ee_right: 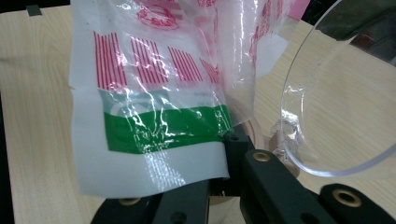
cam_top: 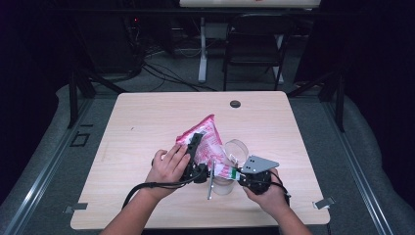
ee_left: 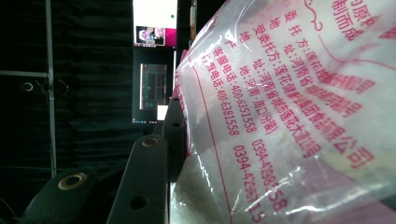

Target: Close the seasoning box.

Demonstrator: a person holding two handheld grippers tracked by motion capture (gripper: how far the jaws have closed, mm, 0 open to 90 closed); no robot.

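We keep both claws, left (cam_top: pixel 195 147) and right (cam_top: pixel 238 172), clamped on the bag (cam_top: pixel 208 139), tilting it slowly over the clear cup (cam_top: pixel 234 152).

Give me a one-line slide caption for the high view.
Two hand-held claws, left and right, grip a pink-printed plastic bag beside a clear container on a wooden table.

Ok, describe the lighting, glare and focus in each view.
High view: the table is lit, the room behind dark, everything slightly soft. Left gripper view: the plastic bag is bright, its nearest print blurred. Right gripper view: glare streaks on the bag's film, sheen on the clear container.
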